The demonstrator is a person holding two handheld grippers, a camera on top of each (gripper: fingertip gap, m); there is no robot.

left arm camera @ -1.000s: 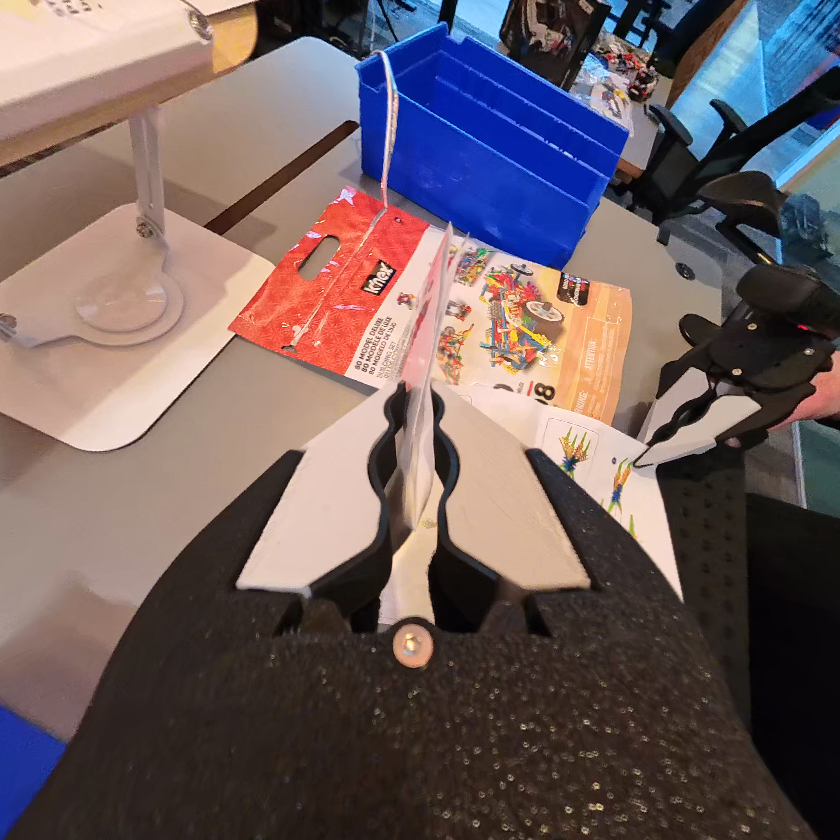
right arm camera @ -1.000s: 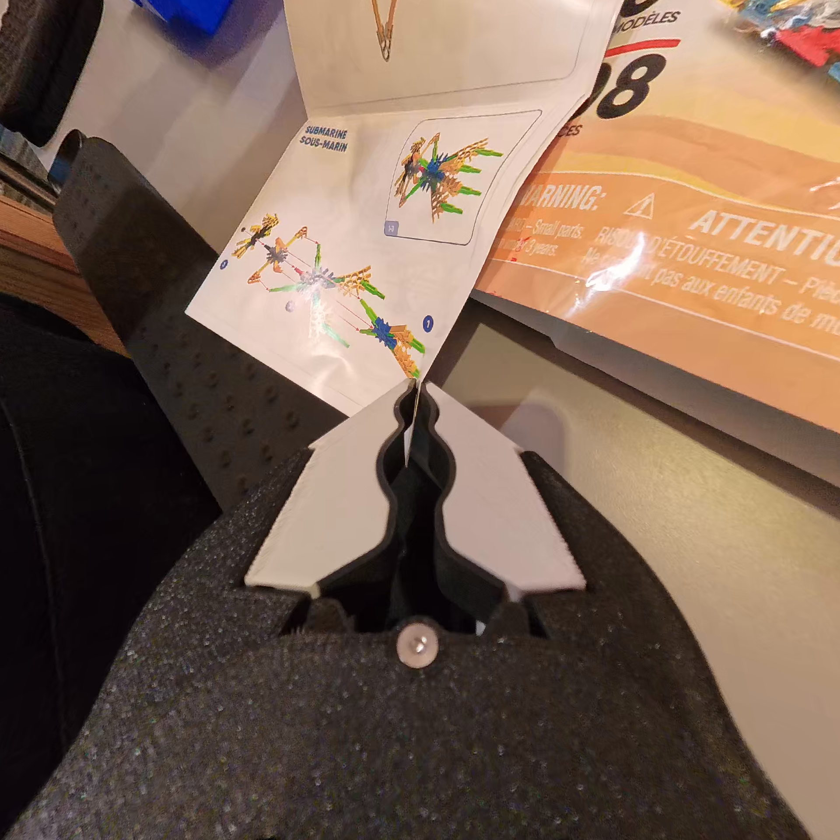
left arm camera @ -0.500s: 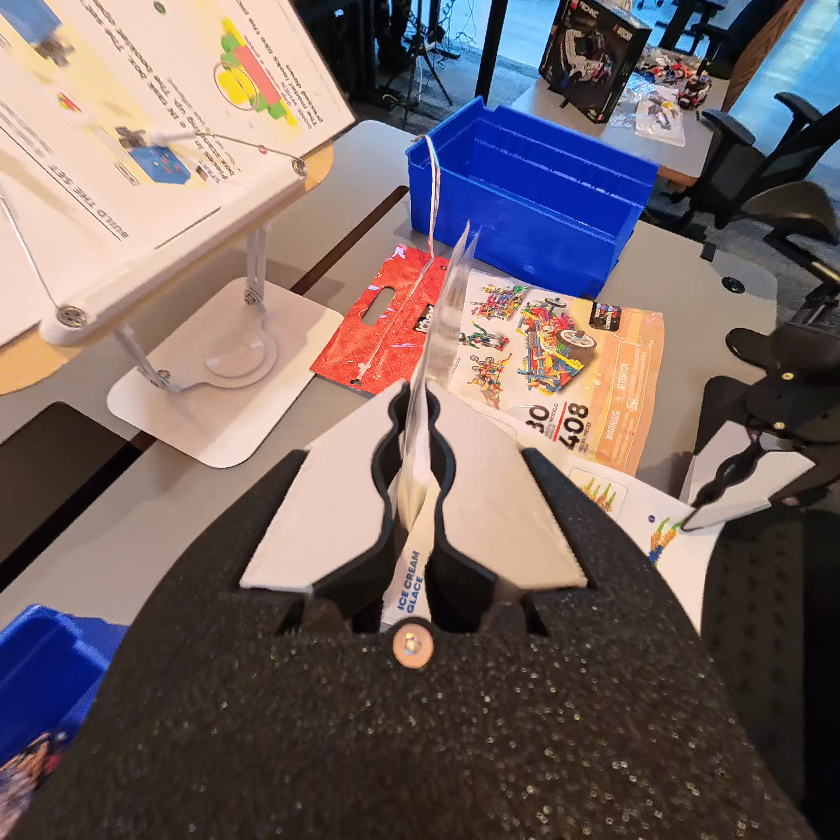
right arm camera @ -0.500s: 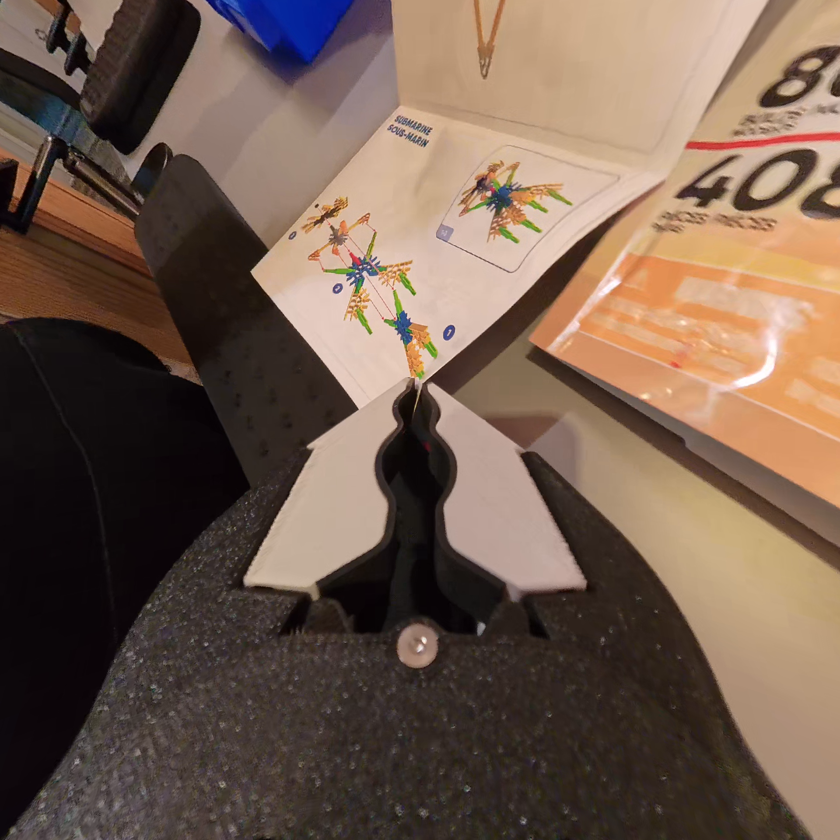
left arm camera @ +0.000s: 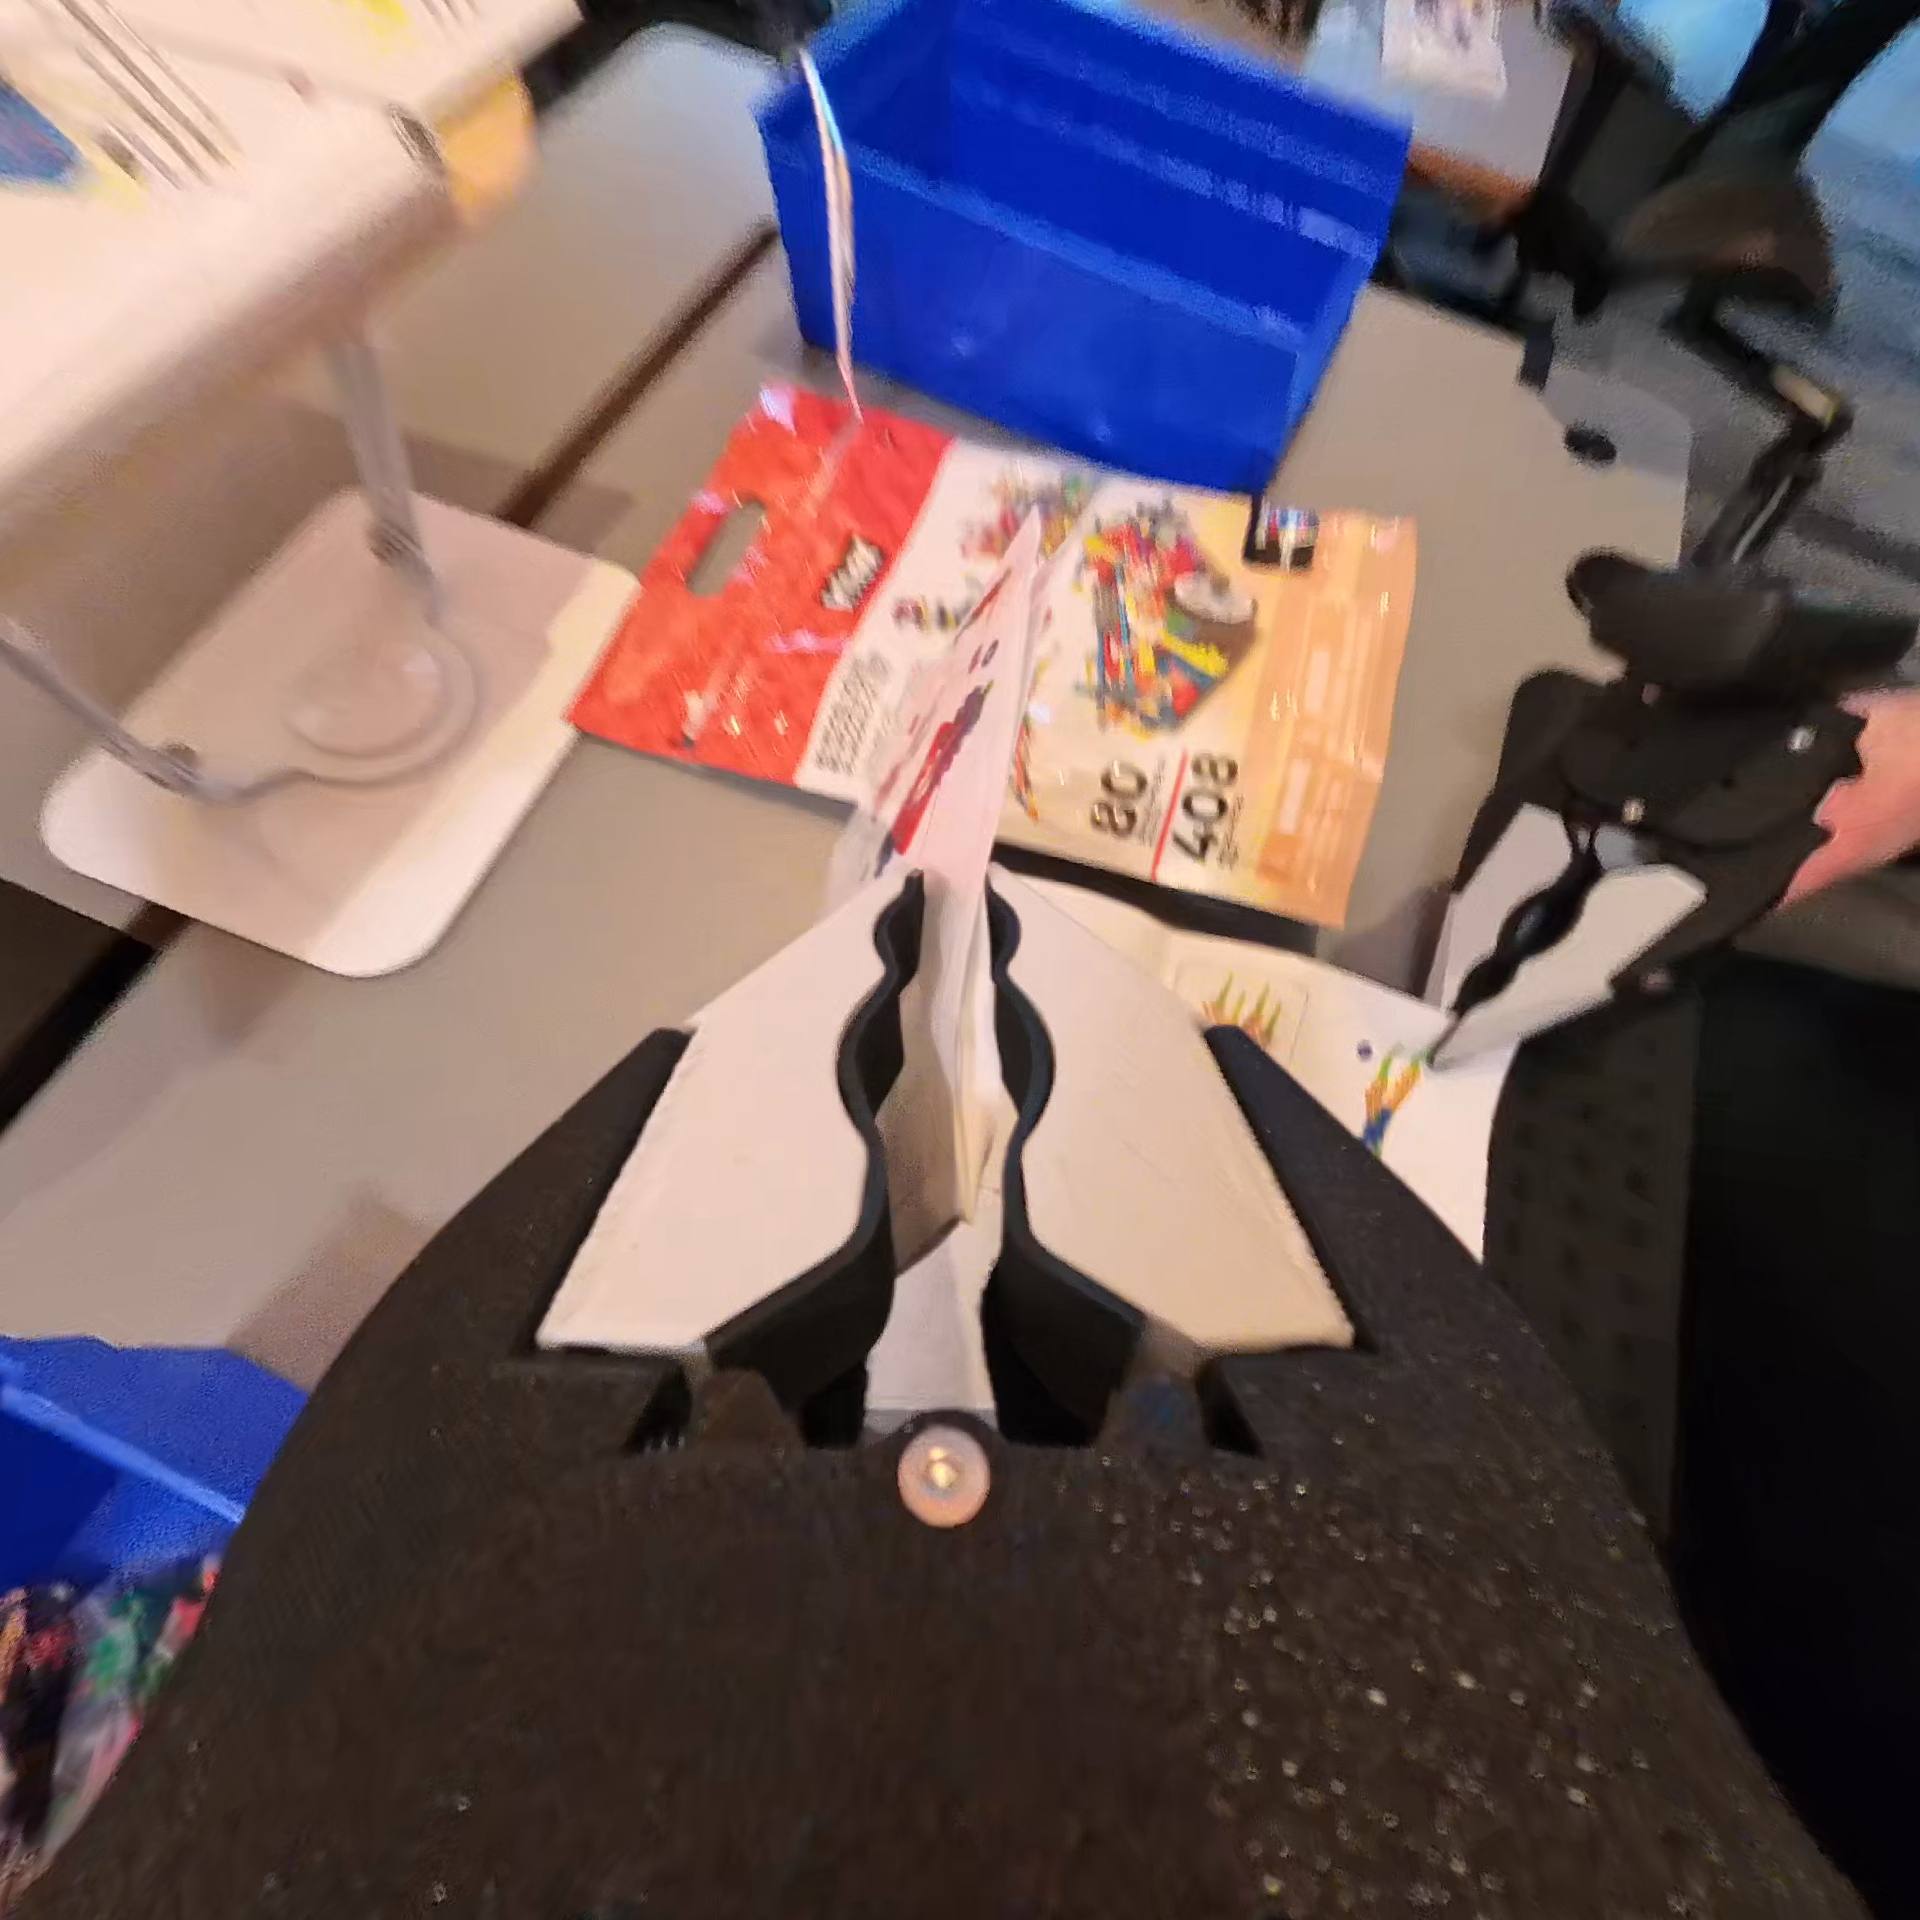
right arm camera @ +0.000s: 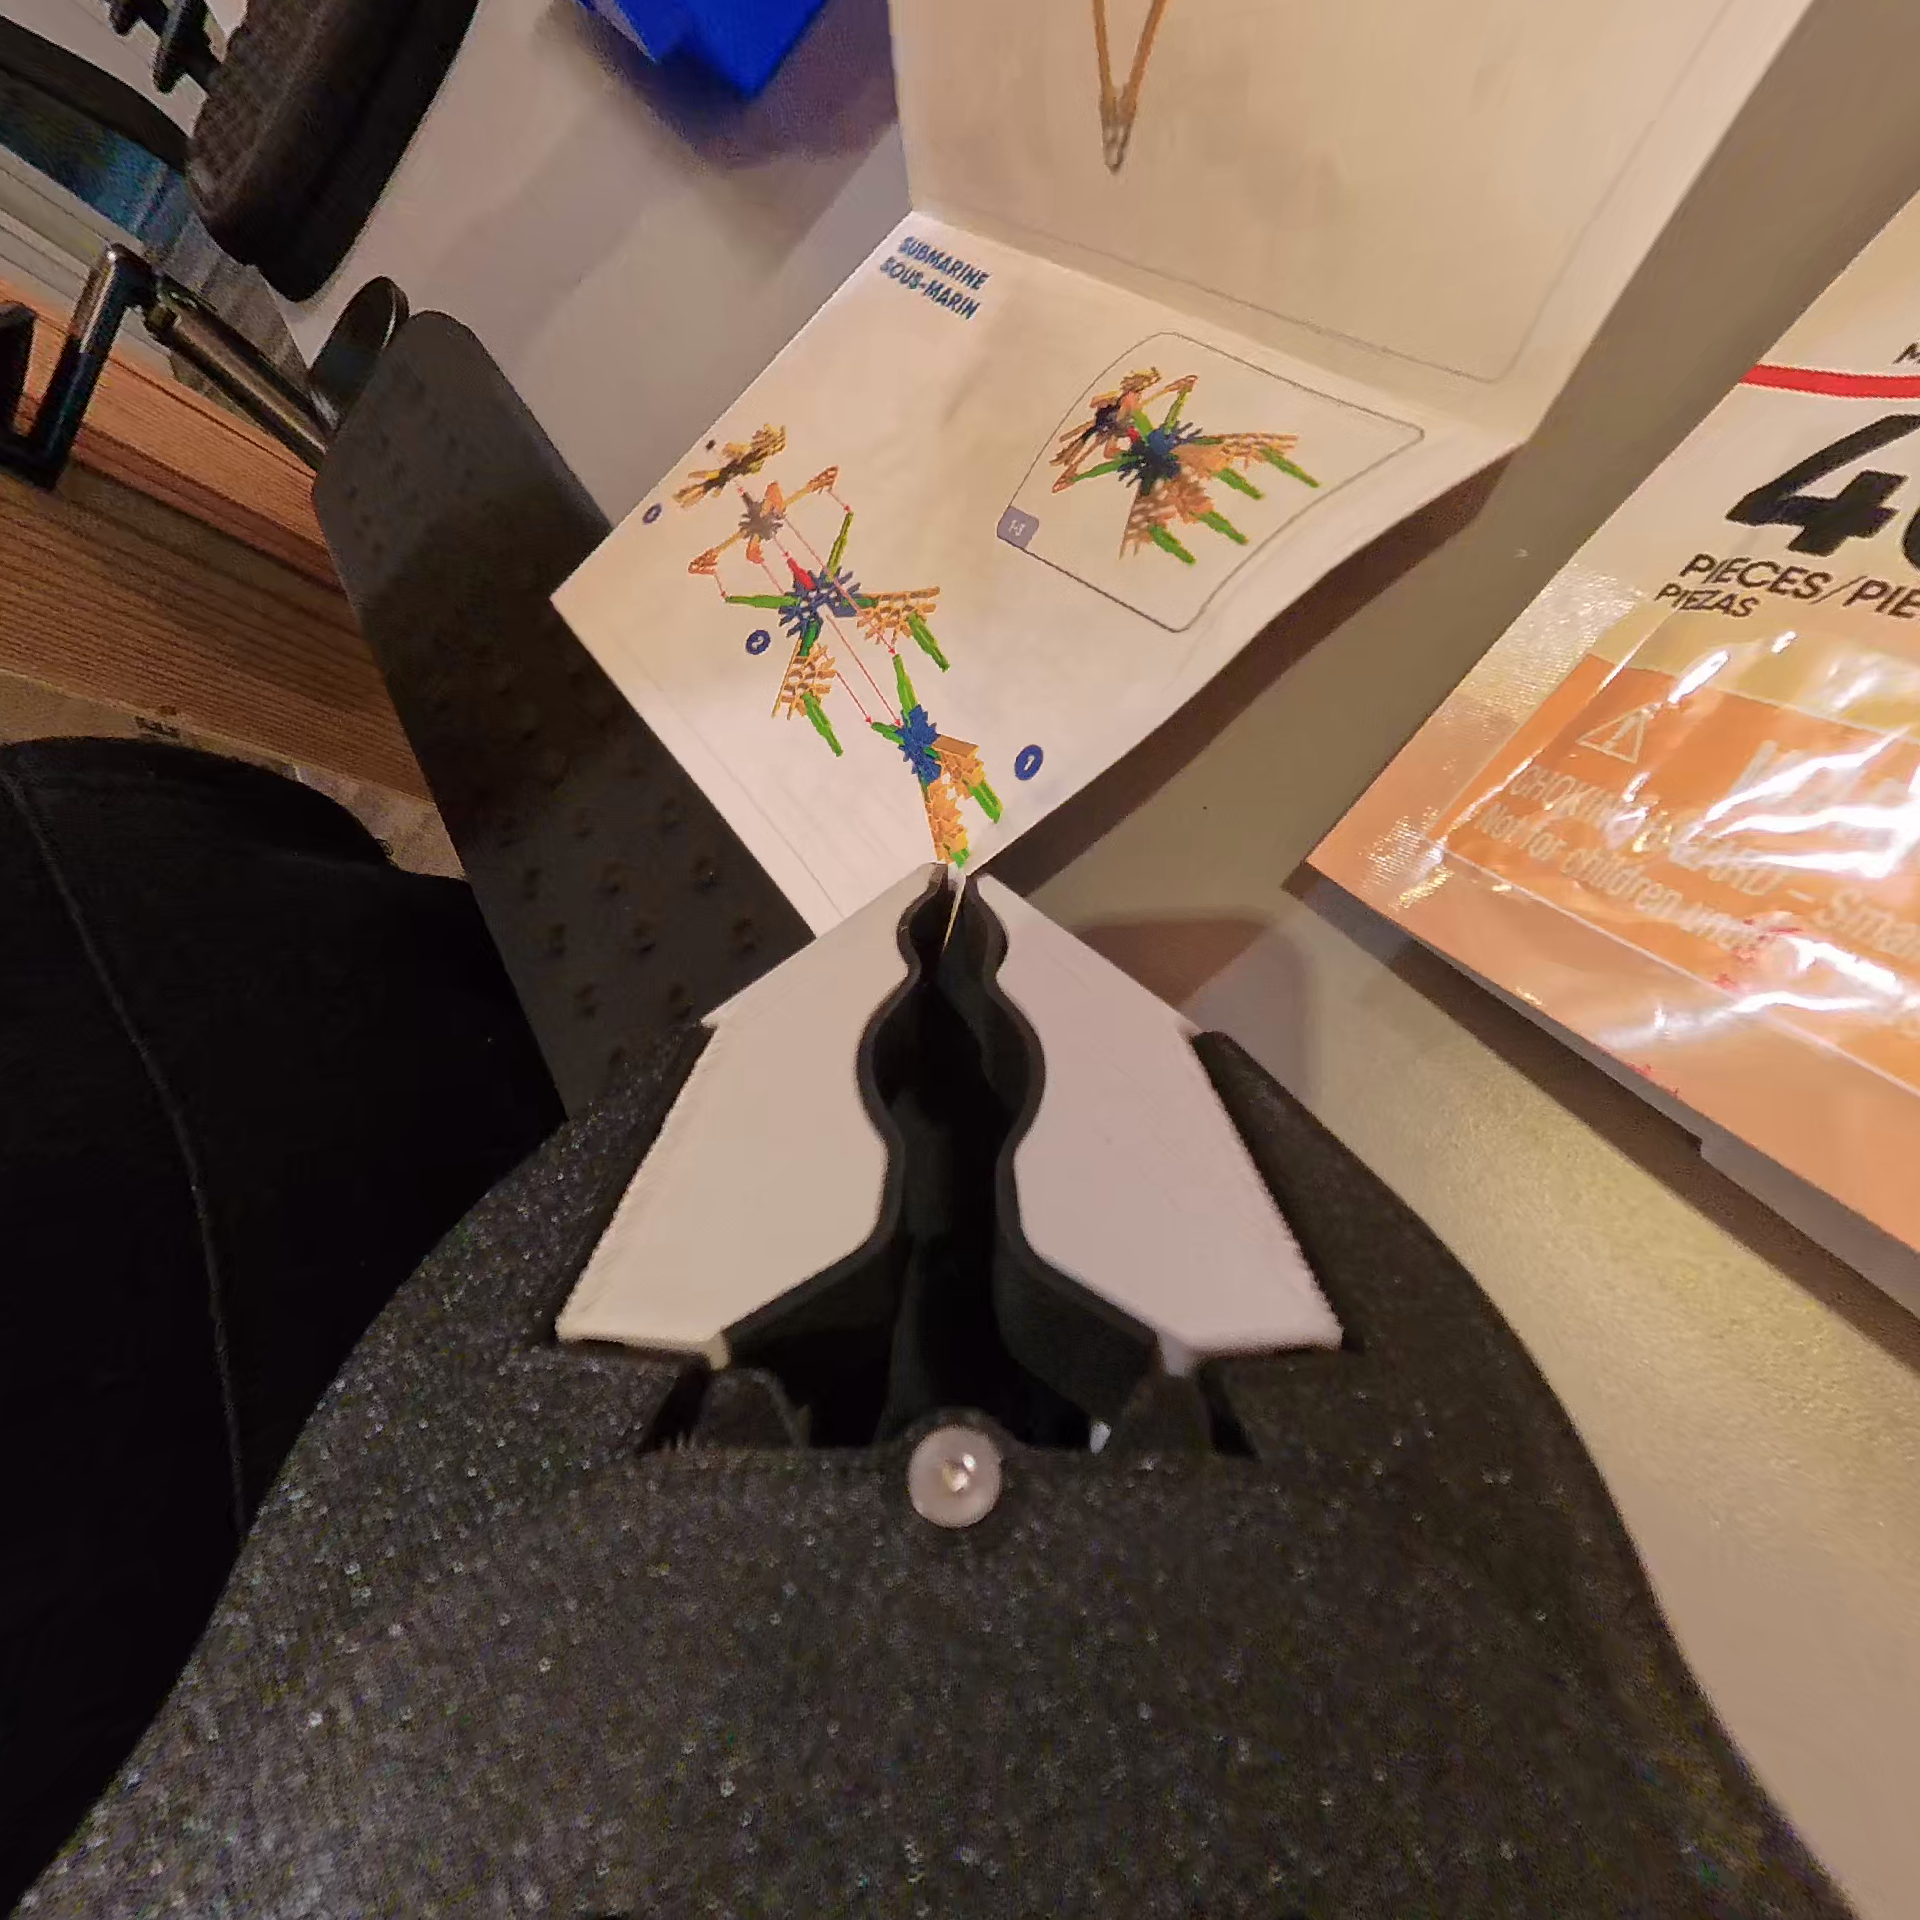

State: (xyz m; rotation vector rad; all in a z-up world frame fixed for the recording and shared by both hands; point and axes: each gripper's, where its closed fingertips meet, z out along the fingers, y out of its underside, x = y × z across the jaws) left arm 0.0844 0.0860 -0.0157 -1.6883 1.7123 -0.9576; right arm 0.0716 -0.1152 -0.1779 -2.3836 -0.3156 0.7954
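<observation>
Instruction sheet [right arm camera: 1039,499]: folded paper, printed with coloured model diagrams, lying partly on the grey worktop [right arm camera: 1507,1195] and partly overhanging its near edge toward a black perforated chair back [right arm camera: 520,675]. The right tongs [right arm camera: 951,883] are clenching on the sheet's near corner; only a thin sliver of paper is sitting between the tips. The left tongs [left arm camera: 951,904] are clenching on a second portion of white printed paper [left arm camera: 971,810], which is standing on edge between the fingers and rising above the worktop. In the left wrist view the right tongs [left arm camera: 1455,1044] are showing at the sheet's far corner. Whether both portions belong to one continuous sheet cannot be told; the left wrist view is blurred.

Surroundings: a flat printed toy bag [left arm camera: 1039,665], red and orange, is lying just beyond the paper; a blue bin [left arm camera: 1070,260] is standing behind it; a white stand base [left arm camera: 312,748] is resting to the left.

Hazards, as judged:
- Corner slip. The right grip is holding very little paper; any pull is likely to free it.
- Tearing. If the tongs are pulling apart on one sheet, the fold is the probable failure line.
- Snagging. The raised paper is hanging near the bag and could drag it.
</observation>
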